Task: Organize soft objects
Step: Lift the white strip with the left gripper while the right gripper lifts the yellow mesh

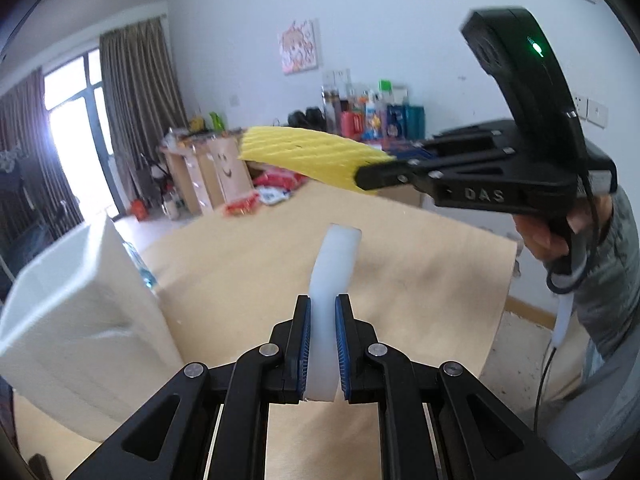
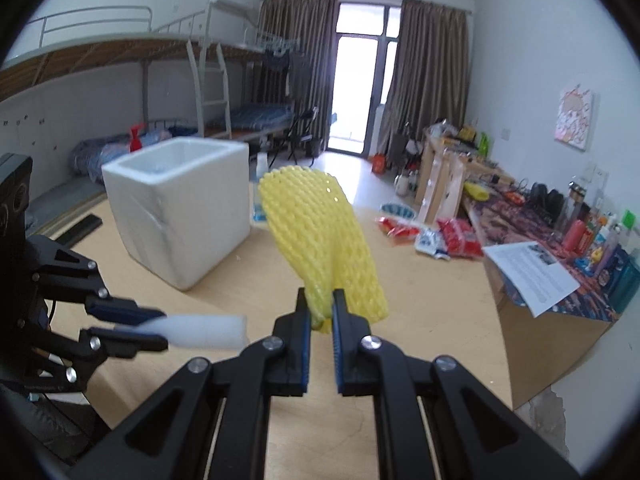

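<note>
Yellow foam net [image 2: 324, 240] clamped in right gripper [image 2: 320, 312]

a bunk bed [image 2: 120, 64] runs along the upper left, brown curtains [image 2: 432, 64] flank the bright balcony door [image 2: 362, 76] at top centre, a cartoon picture [image 2: 574, 120] hangs right, red snack packets [image 2: 456, 236] litter the floor.

My left claw [image 1: 322, 312] hides the near end of the white foam strip [image 1: 334, 276] between its pads. The white foam box [image 1: 76, 320] is blurred and cut by the left edge, so I cannot see inside it. In my right claw [image 2: 319, 305] the pinched end of the yellow foam net [image 2: 320, 232] is hidden. The bottles [image 1: 360, 110] far on the counter [image 1: 280, 264] are too small to read.
</note>
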A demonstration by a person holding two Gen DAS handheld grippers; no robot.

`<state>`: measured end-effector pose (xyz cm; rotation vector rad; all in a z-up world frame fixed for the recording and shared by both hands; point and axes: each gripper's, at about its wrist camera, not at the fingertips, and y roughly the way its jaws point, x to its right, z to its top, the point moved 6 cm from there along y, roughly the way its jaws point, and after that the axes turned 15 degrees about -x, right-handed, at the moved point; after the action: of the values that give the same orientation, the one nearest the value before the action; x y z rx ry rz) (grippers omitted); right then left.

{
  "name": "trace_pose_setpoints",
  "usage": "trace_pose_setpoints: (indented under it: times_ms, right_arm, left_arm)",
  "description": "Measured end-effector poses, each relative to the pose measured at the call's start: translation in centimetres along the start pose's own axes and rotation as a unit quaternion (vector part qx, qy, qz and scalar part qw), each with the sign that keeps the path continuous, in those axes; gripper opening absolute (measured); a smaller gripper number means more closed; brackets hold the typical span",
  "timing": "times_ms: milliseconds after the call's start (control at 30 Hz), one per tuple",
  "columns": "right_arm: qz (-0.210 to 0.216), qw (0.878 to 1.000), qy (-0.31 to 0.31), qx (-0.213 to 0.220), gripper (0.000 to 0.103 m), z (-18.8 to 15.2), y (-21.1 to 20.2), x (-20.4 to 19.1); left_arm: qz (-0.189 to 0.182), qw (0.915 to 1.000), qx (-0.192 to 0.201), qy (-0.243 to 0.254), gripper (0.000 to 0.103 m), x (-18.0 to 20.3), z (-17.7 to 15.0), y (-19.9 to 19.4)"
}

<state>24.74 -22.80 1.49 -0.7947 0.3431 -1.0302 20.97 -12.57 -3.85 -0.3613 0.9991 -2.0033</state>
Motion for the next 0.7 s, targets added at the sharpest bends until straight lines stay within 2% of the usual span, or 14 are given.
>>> trace_pose_setpoints:
  times_ms: [167,433,700]
  right_arm:
    - [-0.003,0.999,0.012,0.043,0.012,0.1,-2.8,-0.7]
    - [0.007,0.996,0.027,0.08,0.012,0.0,-4.4,-1.5]
    - [0.015,0.994,0.047,0.093,0.012,-0.4,-4.4,-1.9]
  left_arm:
    - [0.019,0.999,0.037,-0.014,0.013,-0.9,0.4,-3.2]
    - [0.046,0.9927,0.097,-0.055,0.013,-3.0,1.0,-7.5]
    - [0.065,0.9898,0.109,-0.064,0.013,-3.3,0.7,-8.3]
